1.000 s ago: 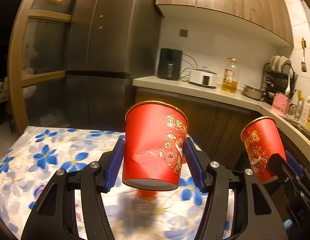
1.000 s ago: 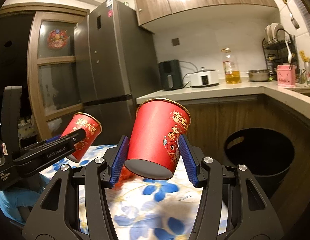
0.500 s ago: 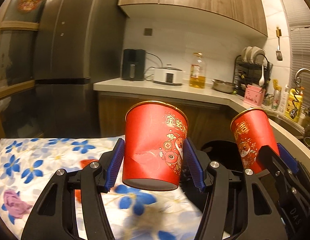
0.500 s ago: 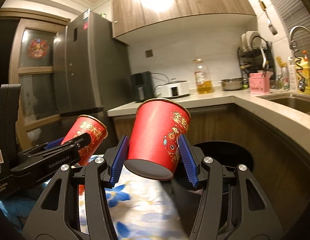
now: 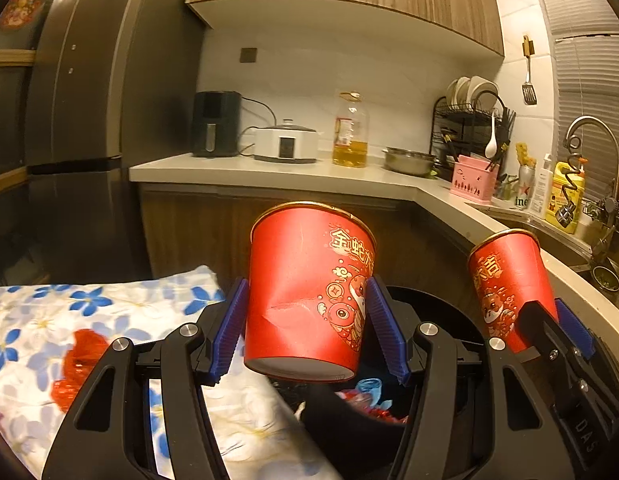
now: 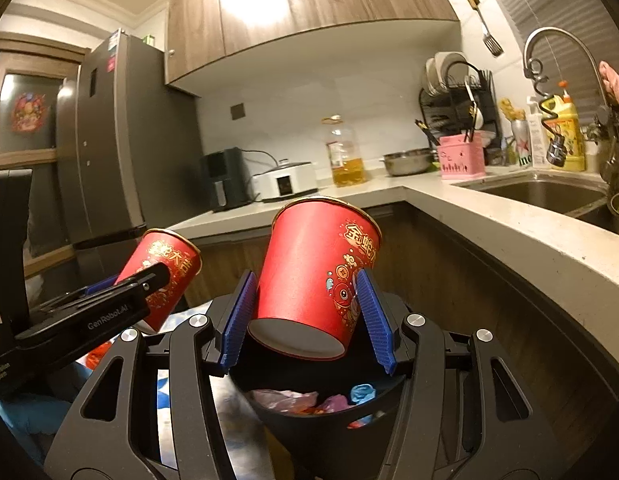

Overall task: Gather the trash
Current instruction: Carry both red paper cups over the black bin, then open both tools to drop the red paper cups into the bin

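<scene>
A red paper cup (image 5: 309, 292) is held low on its sides by the left gripper (image 5: 307, 328), closed on it, and a second red cup (image 6: 315, 276) is clamped likewise, tilted, by the right gripper (image 6: 309, 316); both are carried above the black bin (image 6: 321, 420), which already holds wrappers. The cups are judged light and thin-walled: a crease is seen on the left one, so only a gentle squeeze is wanted. A flowered cloth (image 5: 109, 320) lies left of the bin, the kitchen surface (image 6: 509, 232) far and right, neither blocking the drop.

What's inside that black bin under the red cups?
The black bin holds crumpled pink, purple and blue wrappers. Its deeper contents are hidden by the right gripper and its cup.
</scene>
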A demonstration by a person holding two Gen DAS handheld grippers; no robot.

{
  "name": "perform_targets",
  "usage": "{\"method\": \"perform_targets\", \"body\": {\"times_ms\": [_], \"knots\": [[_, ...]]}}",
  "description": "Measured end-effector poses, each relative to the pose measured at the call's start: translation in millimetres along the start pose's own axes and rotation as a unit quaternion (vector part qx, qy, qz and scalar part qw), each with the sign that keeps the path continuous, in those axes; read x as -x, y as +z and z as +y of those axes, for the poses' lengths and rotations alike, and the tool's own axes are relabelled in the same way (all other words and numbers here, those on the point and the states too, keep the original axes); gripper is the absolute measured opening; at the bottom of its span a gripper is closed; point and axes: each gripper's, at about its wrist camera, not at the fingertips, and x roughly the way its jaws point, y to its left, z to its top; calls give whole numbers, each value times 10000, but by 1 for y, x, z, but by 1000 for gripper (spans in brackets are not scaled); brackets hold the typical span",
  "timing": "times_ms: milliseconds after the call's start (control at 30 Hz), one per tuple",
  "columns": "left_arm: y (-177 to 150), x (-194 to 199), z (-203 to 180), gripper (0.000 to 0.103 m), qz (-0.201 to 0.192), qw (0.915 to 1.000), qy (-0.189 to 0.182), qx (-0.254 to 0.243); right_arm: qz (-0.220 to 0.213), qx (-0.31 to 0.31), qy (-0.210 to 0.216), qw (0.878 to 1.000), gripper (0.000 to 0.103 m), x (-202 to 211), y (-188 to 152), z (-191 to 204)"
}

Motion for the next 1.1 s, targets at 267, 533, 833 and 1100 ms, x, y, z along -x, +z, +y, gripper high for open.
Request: {"method": "perform_targets", "body": {"times_ms": [267,533,833,1100], "knots": [[-8,-30,-20,59,155,9997,15,-171,127,-5,-26,9999,52,-22,-5,-15],[-9,-46,-26,60,186,9996,-2,-224,208,-5,-47,9998,52,-36,-12,-21],[-17,-62,-32,61,303,9992,-58,-262,313,-8,7,9995,53,-50,-18,-24],[-22,-72,-34,62,372,9989,-157,-259,354,-4,6,9994,53,-58,-21,-27]]}}
